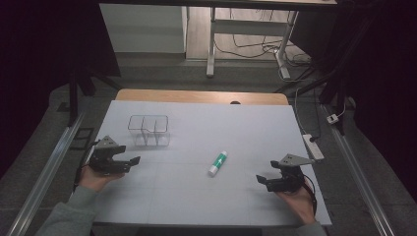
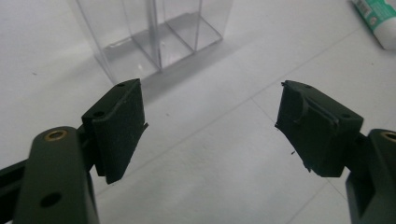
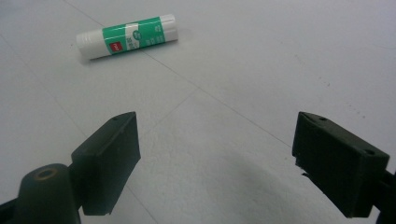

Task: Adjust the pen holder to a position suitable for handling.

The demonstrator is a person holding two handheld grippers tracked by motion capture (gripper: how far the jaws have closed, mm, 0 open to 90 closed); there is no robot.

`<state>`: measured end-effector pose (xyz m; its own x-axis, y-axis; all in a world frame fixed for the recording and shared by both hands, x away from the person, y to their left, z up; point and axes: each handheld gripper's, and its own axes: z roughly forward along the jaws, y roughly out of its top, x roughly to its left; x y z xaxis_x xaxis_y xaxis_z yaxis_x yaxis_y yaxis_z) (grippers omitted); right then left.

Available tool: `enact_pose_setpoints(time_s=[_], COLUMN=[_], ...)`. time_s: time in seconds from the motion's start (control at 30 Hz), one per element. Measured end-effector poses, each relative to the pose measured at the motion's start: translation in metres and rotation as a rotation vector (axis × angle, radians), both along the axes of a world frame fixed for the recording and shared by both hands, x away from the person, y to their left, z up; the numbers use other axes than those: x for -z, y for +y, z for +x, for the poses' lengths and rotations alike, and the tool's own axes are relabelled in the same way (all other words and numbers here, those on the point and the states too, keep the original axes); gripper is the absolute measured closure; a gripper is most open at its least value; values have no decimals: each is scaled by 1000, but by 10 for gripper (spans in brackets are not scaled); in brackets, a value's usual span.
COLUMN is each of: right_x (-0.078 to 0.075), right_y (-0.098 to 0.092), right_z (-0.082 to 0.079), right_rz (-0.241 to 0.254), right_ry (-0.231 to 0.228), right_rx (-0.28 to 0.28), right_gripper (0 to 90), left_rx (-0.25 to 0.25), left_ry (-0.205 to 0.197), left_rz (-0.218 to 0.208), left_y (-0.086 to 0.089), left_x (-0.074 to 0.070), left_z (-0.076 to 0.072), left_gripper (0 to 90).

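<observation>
I see the left gripper (image 1: 129,162) spread wide, gripping nothing, near the clear divided box (image 1: 149,130). The glue stick (image 1: 217,163) lies flat right of that box, untouched. Farther right of the box, the right gripper (image 1: 262,181) gapes wide, empty too.

On the table (image 1: 196,196) we see a divided container (image 1: 149,130) toward the far left and a glue stick (image 1: 217,163) lying nearer, to its right. We find the left gripper (image 1: 129,162) near the container's front-left, and the right gripper (image 1: 262,180) well right of the stick.
</observation>
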<state>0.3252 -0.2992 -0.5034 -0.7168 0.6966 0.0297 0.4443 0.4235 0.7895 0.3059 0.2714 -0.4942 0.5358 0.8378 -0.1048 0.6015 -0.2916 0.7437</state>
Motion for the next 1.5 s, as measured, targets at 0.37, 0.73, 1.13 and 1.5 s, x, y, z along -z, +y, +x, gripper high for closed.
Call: enact_pose_setpoints(time_s=[0.37, 0.73, 1.13, 1.5], right_x=[1, 2, 3, 4], right_y=[0, 1, 1, 1], right_z=[0, 1, 2, 2], right_rz=[-2, -5, -6, -14], right_ry=[5, 14, 18, 23], right_rx=[3, 1, -1, 3], right_gripper=[147, 147, 147, 148], left_rx=[-41, -84, -132, -118], left_ry=[-12, 14, 49, 87], left_rz=[28, 65, 125, 143], left_y=[16, 29, 39, 33], left_x=[-13, -8, -2, 9], left_z=[21, 38, 67, 91], left_gripper=[362, 664, 886, 886])
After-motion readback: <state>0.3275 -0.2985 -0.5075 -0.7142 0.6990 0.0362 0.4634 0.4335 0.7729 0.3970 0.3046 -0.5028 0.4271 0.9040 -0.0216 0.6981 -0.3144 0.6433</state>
